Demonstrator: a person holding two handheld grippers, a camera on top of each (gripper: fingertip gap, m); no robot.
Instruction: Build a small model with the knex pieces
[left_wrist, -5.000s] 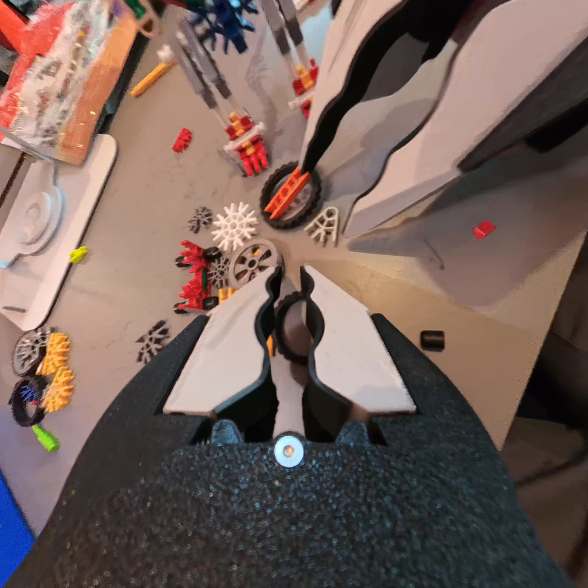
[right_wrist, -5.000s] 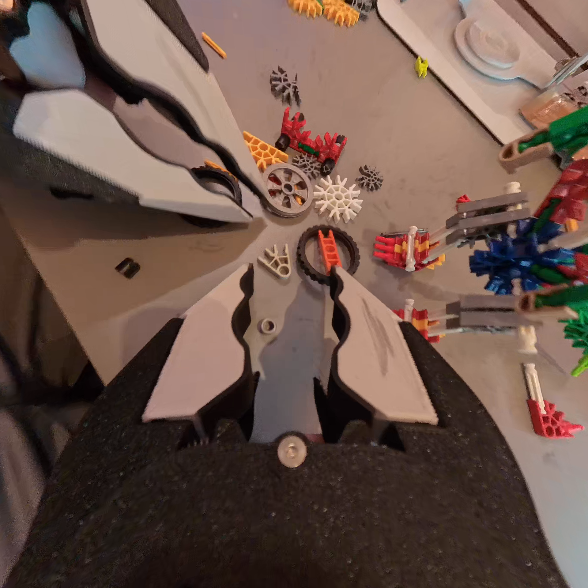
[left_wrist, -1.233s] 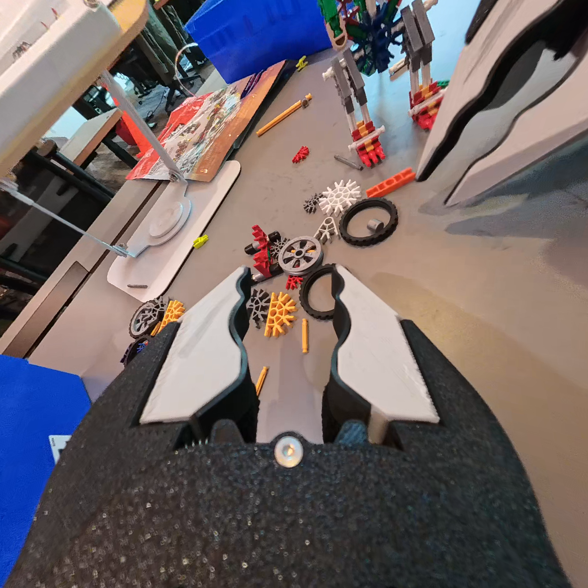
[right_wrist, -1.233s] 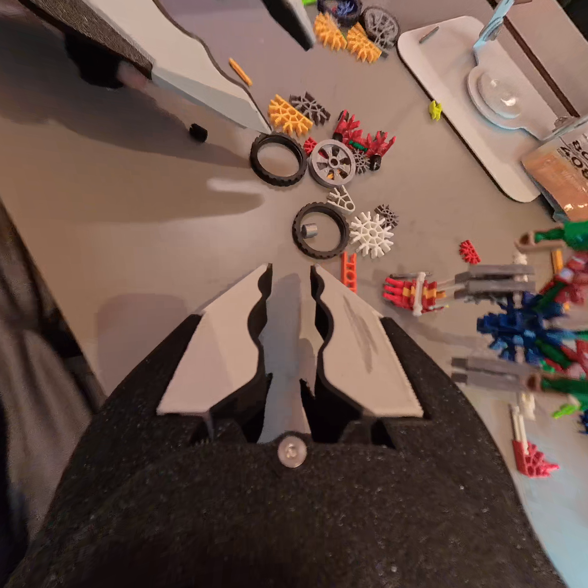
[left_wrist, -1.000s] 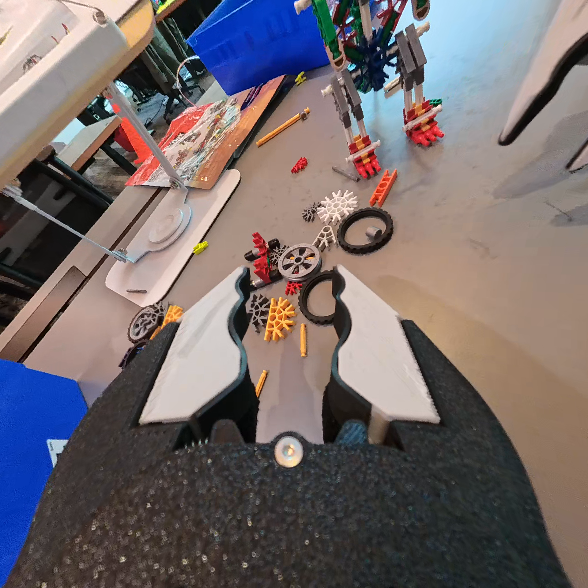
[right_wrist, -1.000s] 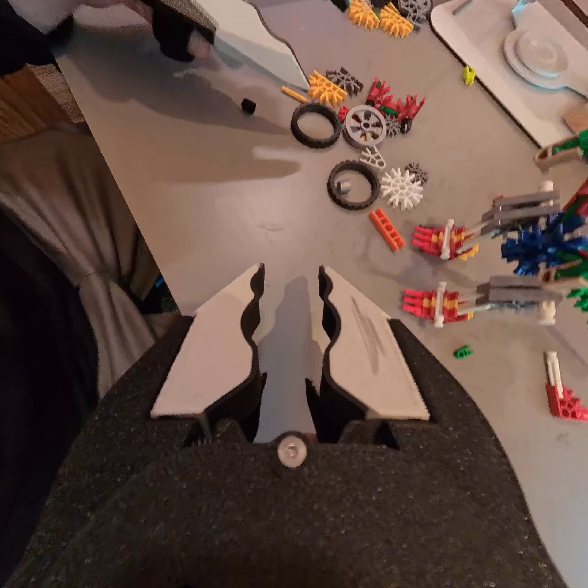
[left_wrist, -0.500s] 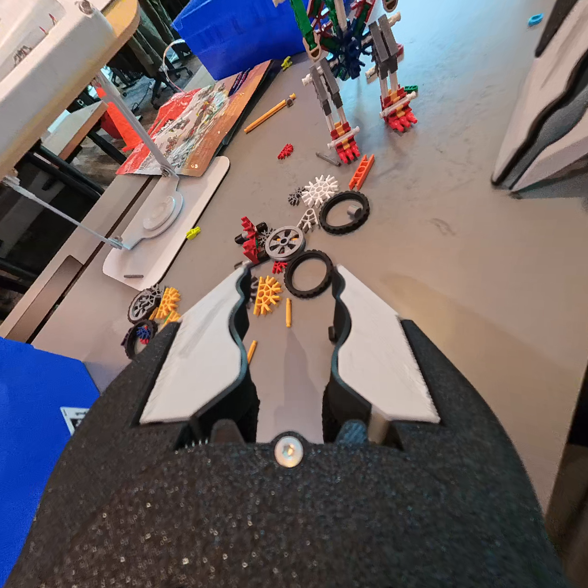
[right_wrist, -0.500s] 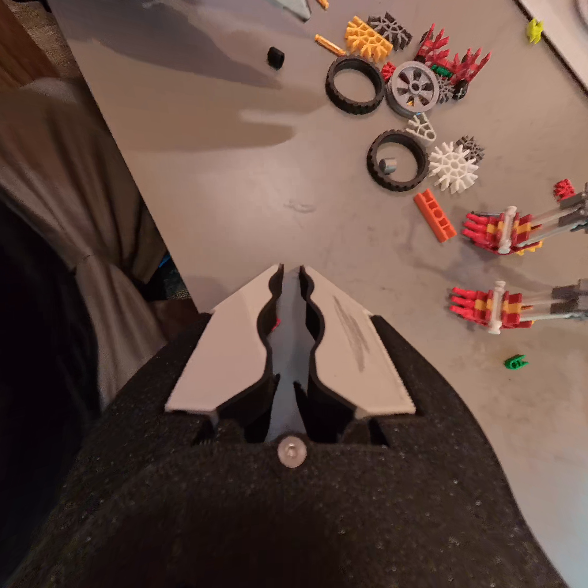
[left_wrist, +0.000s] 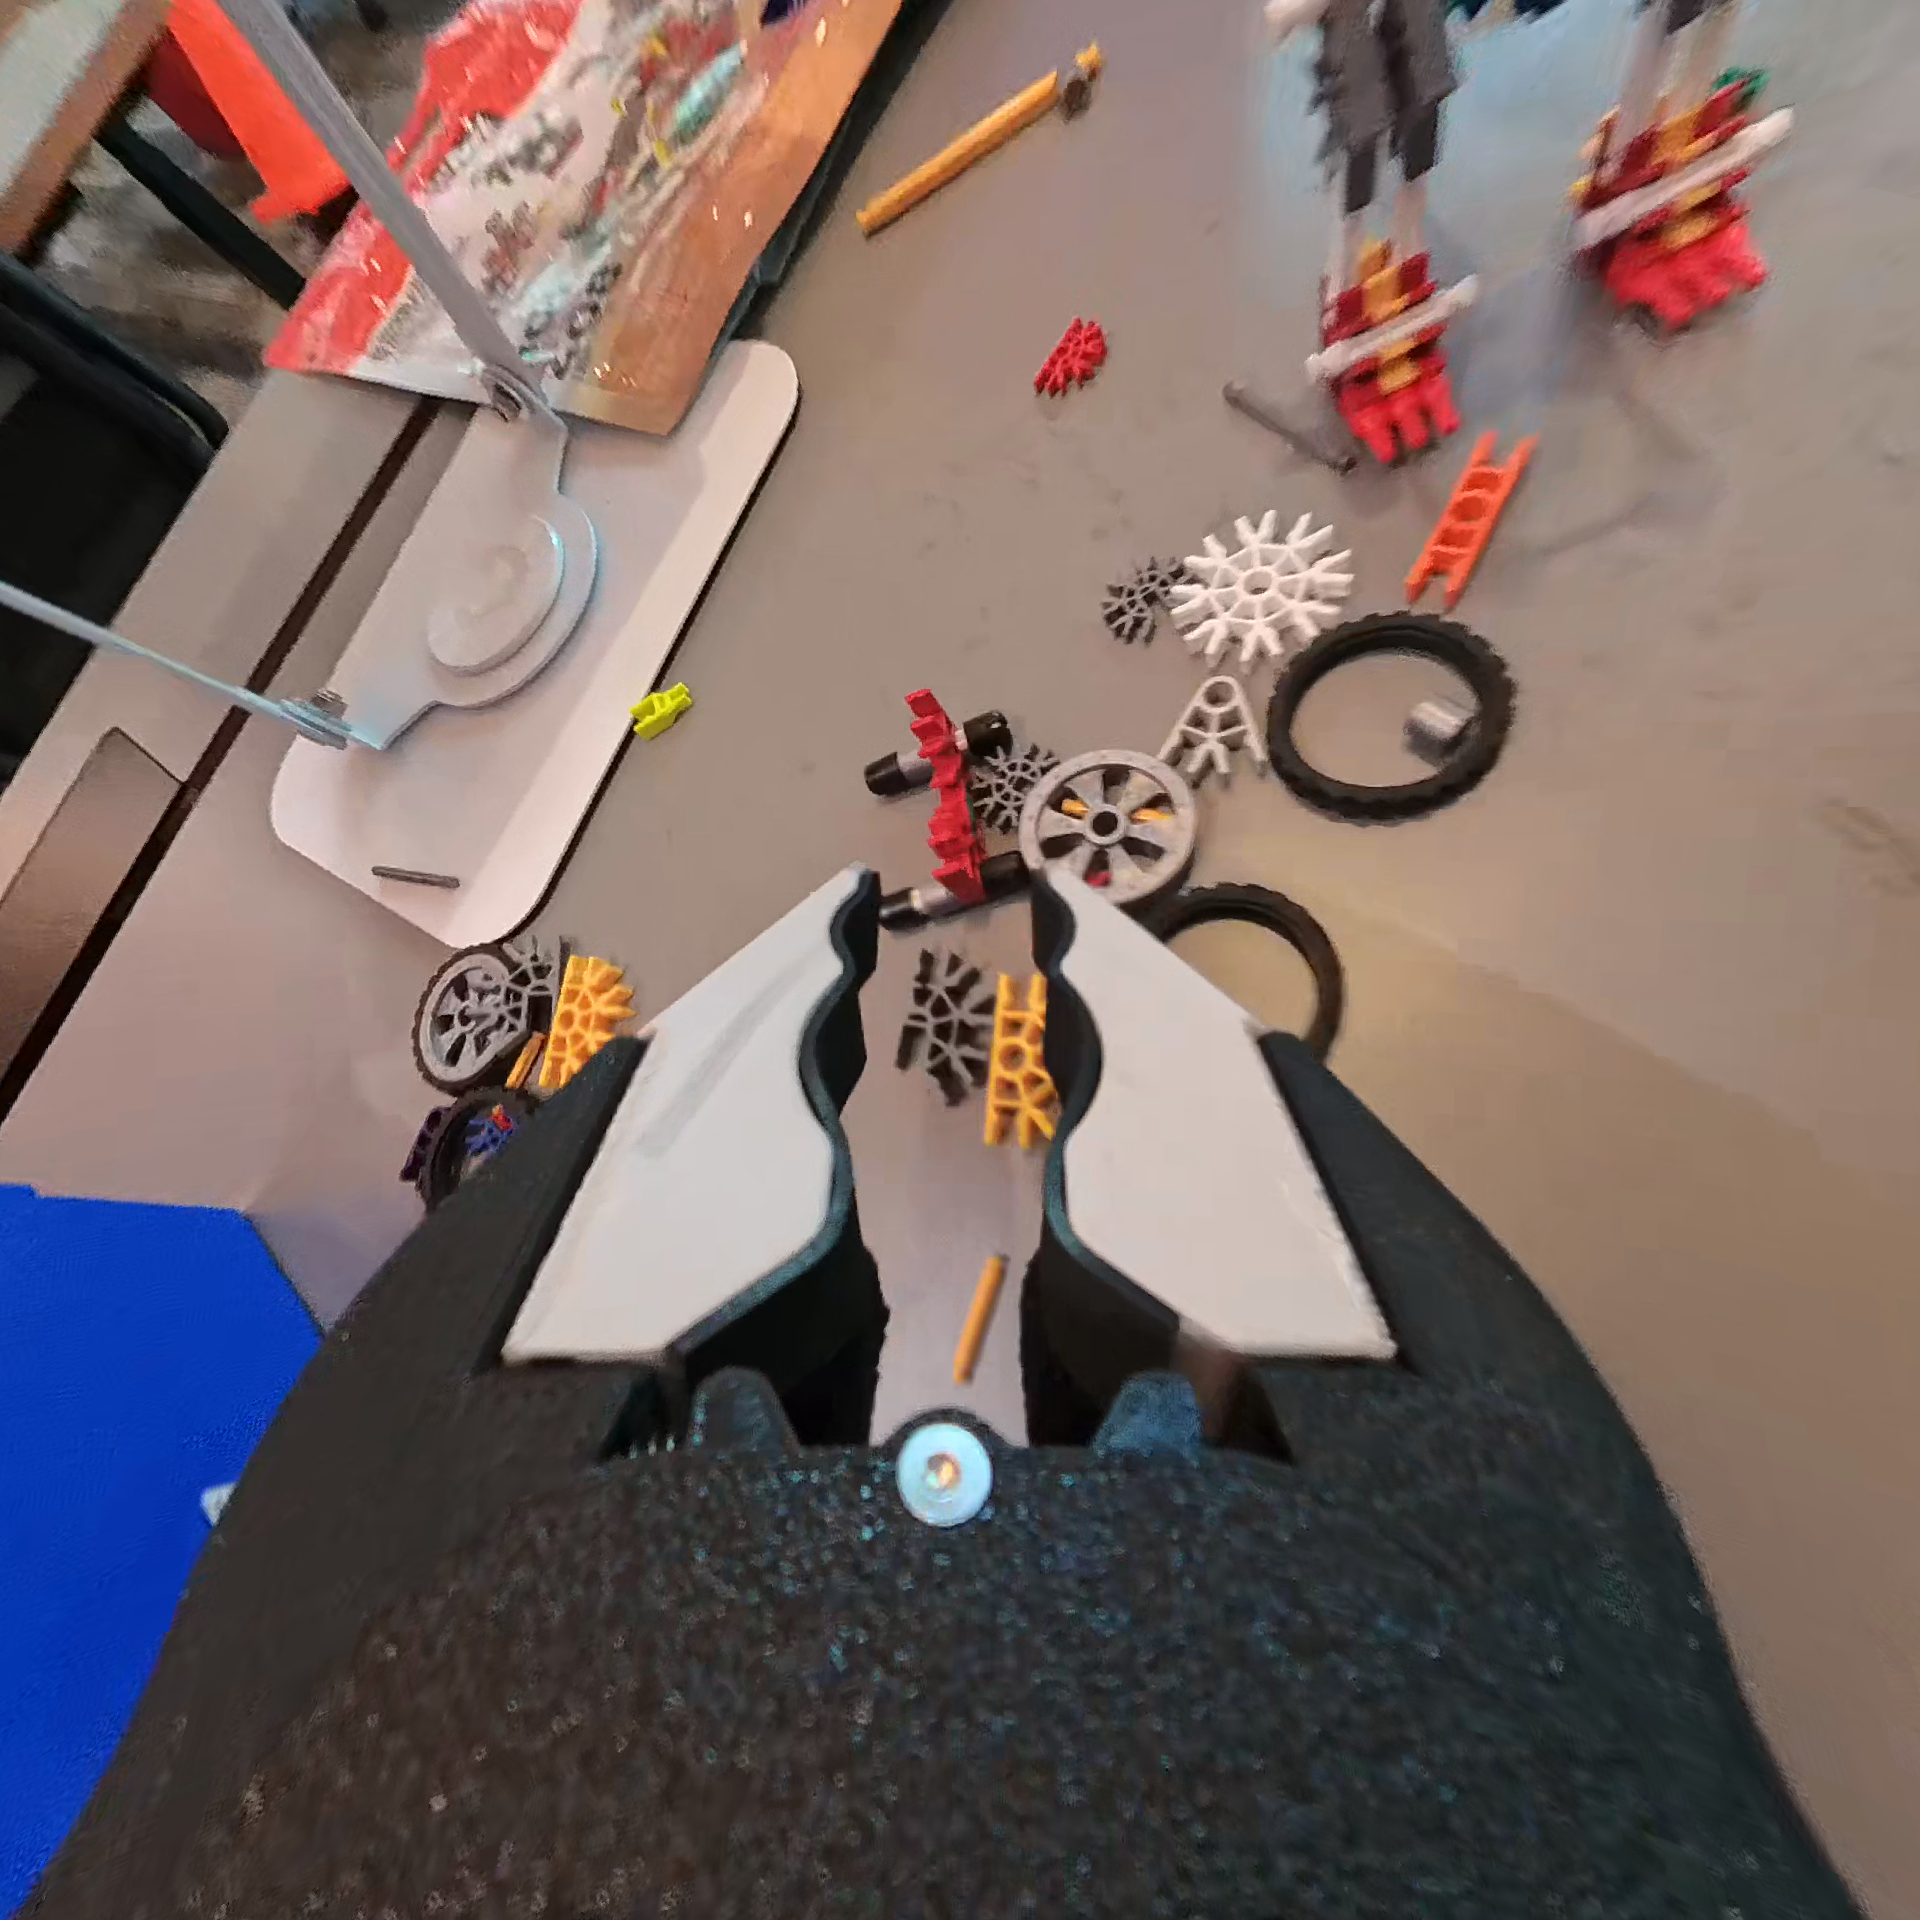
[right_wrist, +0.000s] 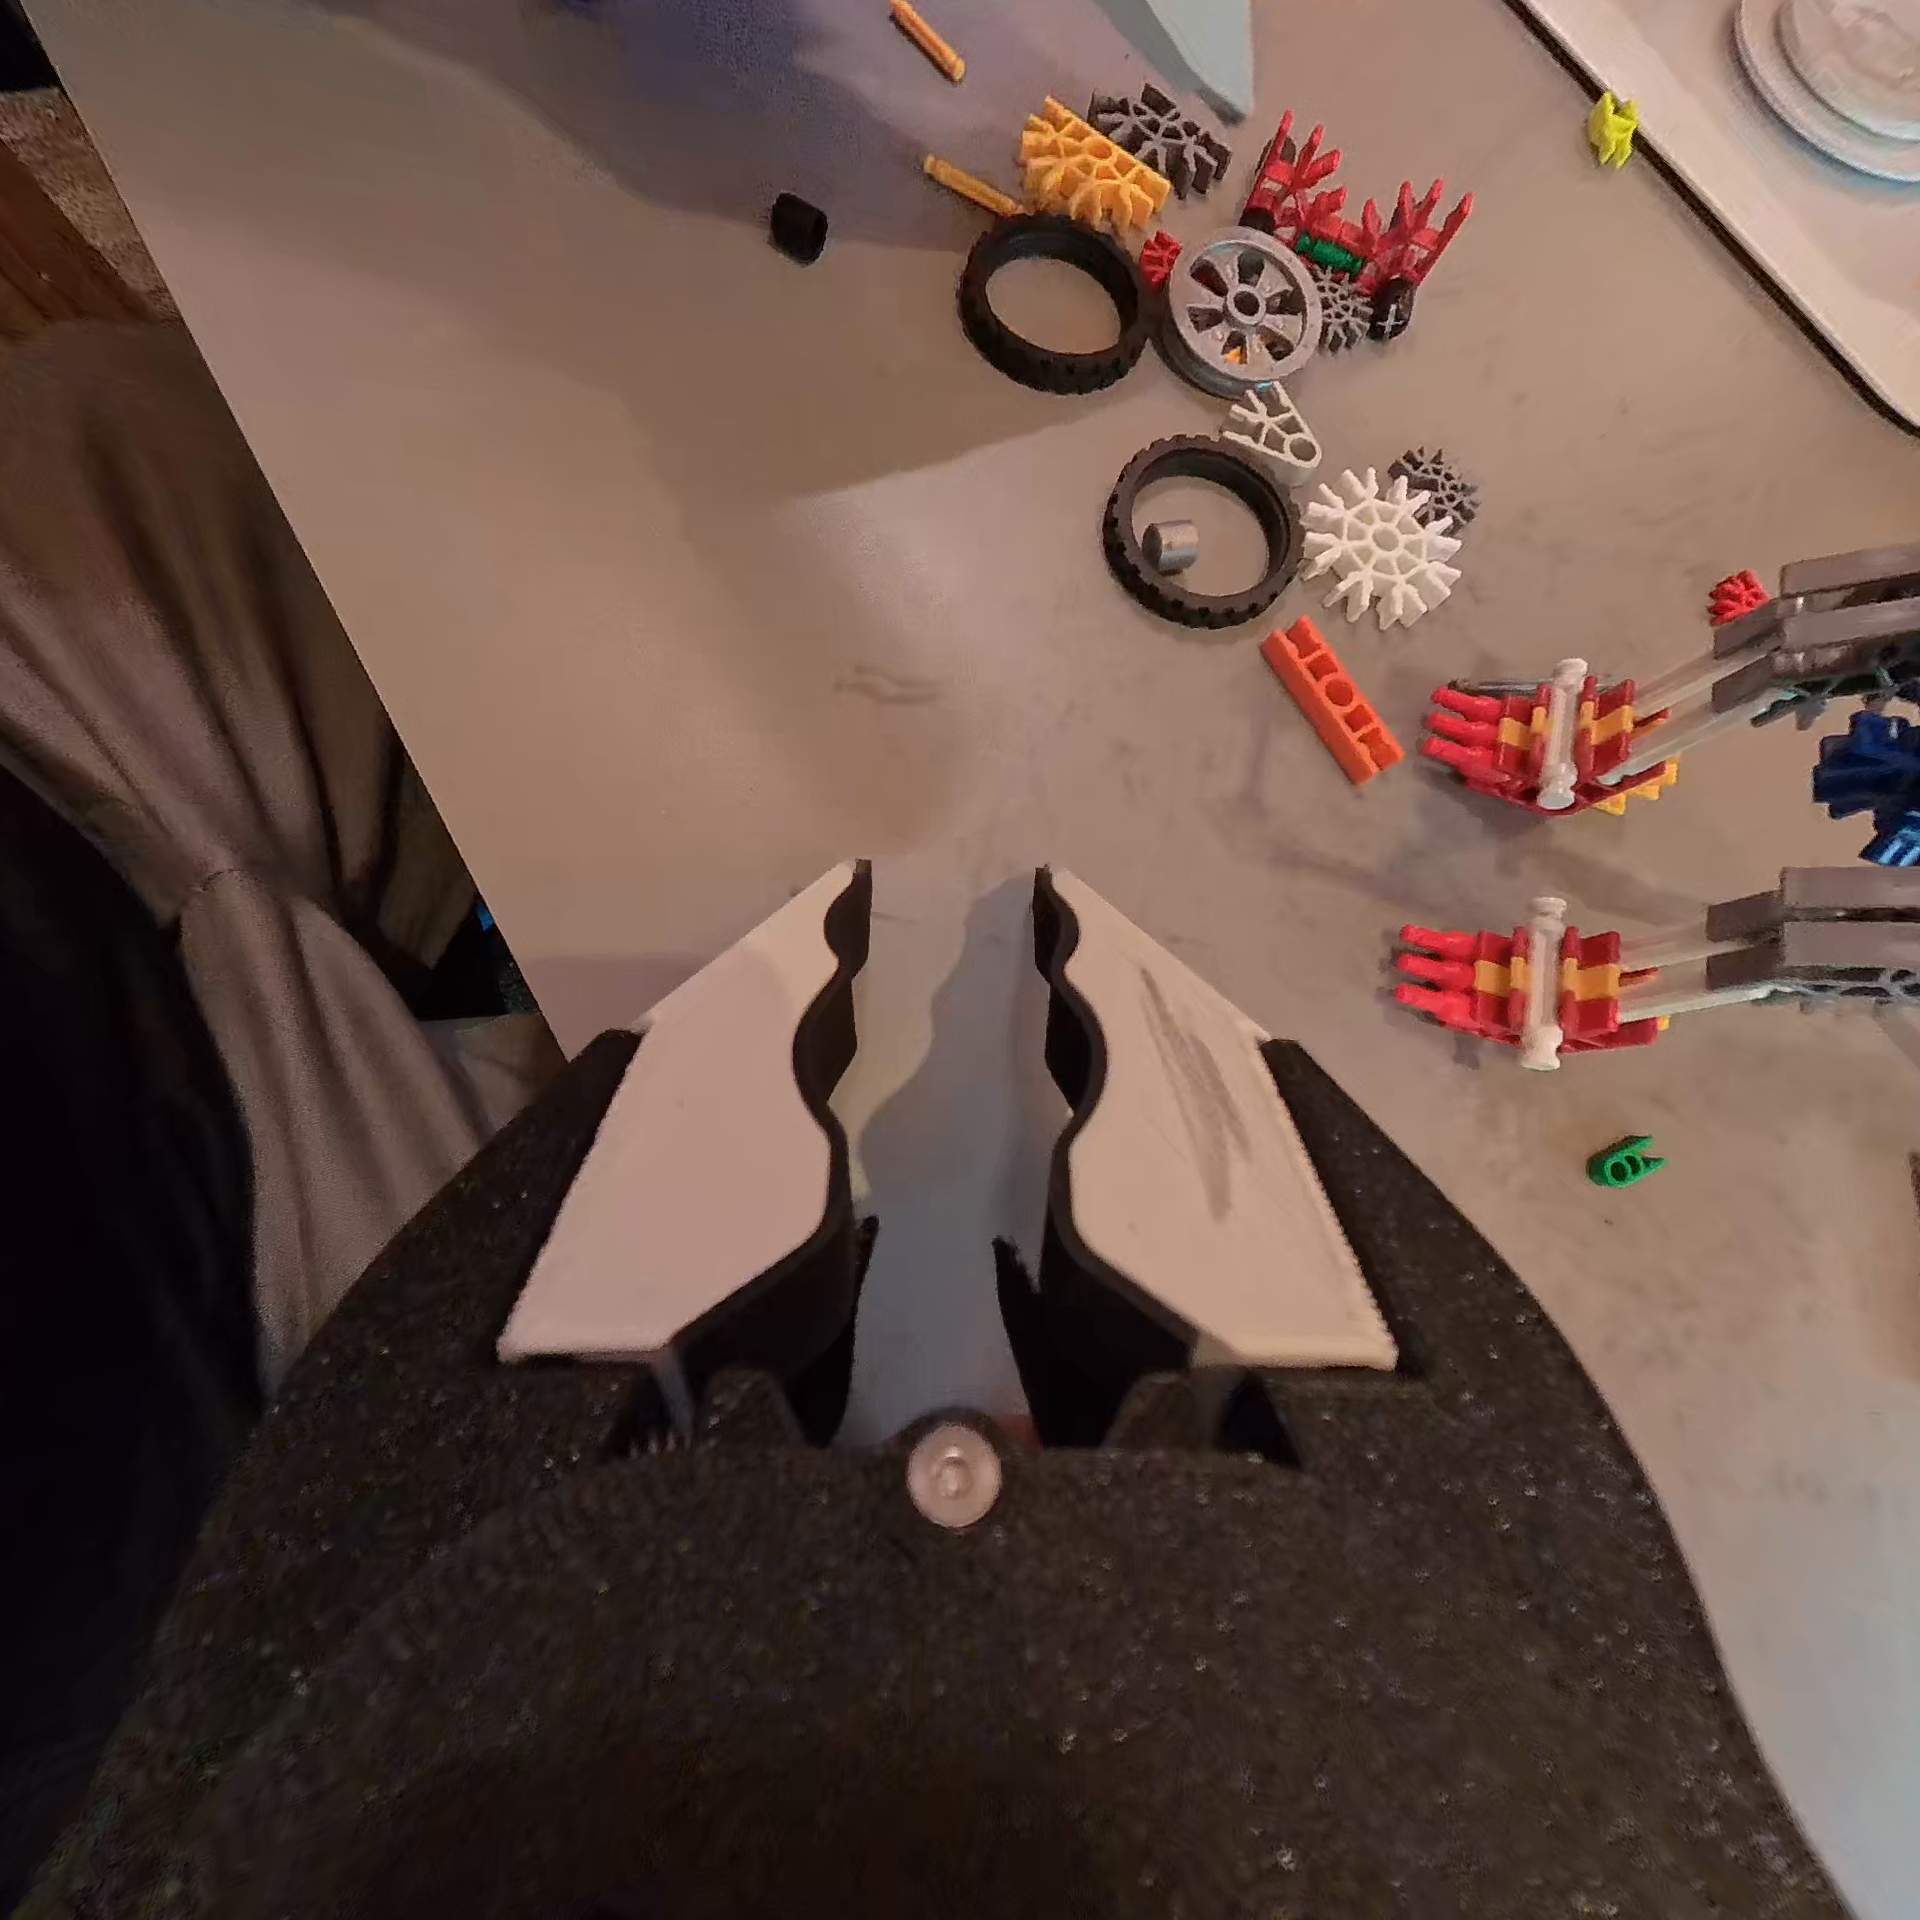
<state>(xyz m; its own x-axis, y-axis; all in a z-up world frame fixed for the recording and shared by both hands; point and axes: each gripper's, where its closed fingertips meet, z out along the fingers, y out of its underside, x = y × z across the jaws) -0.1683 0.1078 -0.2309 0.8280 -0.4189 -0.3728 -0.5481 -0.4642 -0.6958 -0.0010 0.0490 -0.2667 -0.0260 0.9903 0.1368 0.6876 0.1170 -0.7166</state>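
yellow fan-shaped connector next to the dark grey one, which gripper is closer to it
Left. The left gripper is open right over the yellow connector; the right gripper is open over bare table, well short of it.

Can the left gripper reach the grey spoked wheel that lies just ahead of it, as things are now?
Probably yes. The left gripper is open and empty, and the grey spoked wheel lies flat just beyond its right fingertip. Only the red toothed piece crowds the wheel's left side.
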